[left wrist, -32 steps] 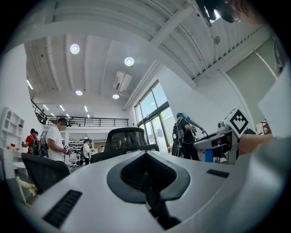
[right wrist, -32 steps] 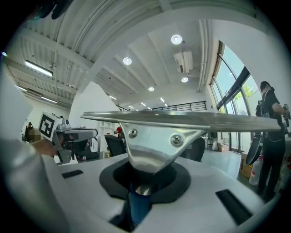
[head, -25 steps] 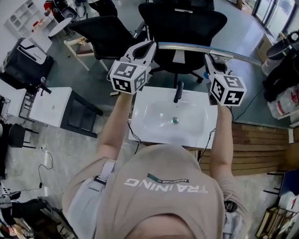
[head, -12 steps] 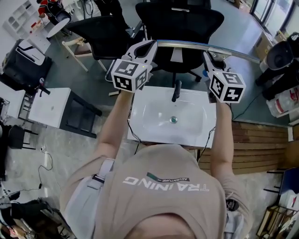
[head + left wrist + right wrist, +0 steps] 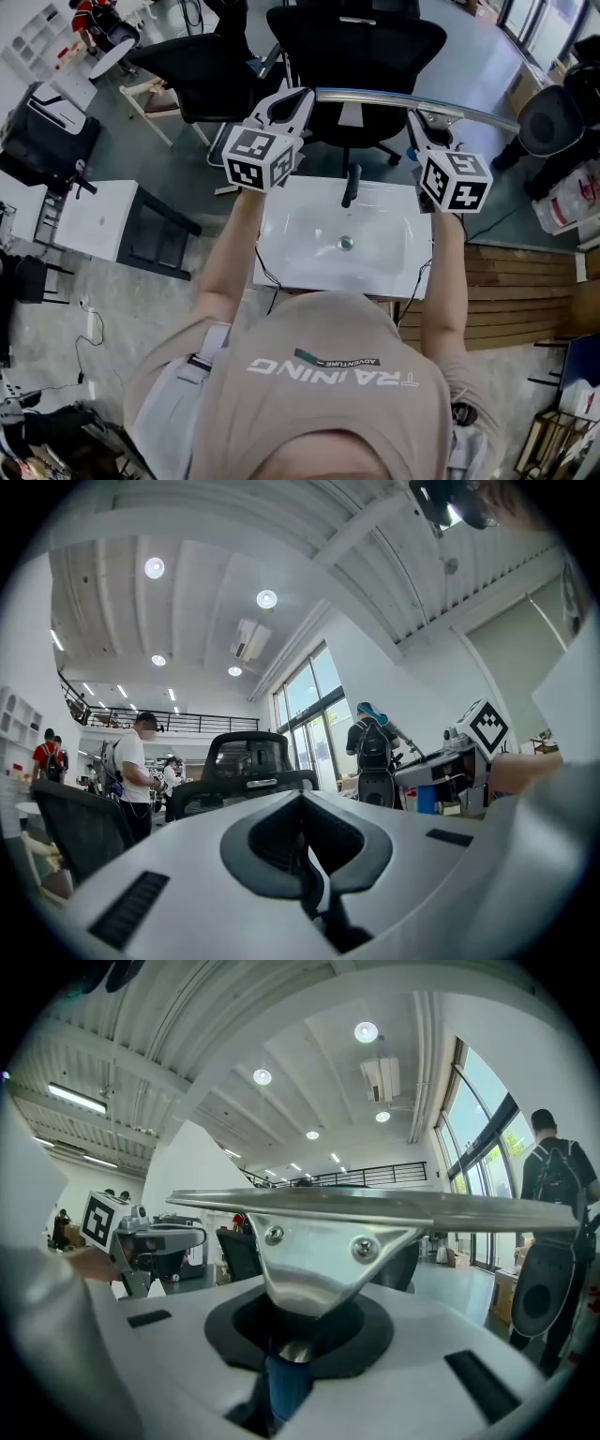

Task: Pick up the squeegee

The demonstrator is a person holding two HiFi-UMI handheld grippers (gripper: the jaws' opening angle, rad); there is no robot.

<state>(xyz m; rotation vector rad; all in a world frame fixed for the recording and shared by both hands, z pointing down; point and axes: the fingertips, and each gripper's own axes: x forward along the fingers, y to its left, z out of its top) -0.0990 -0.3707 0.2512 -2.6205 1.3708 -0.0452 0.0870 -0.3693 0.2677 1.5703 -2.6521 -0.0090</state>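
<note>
Looked like polished, mirror-bright steel all over the long silver metal squeegee (image 5: pixel 319 1251), smooth bracket, two screws, and what seemed a blue plastic handle. Had matt light-grey plastic on the right gripper (image 5: pixel 298 1321) and the left gripper (image 5: pixel 305 803), with dull black insets. Shone glossy and smooth on the white rectangular sink basin (image 5: pixel 281 262). Showed rough bare wood on the brown planks (image 5: pixel 525 291), soft cloth on the beige shirt (image 5: pixel 319 375).

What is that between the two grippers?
In the head view, the squeegee spans between them, with a black faucet and white sink below.
</note>
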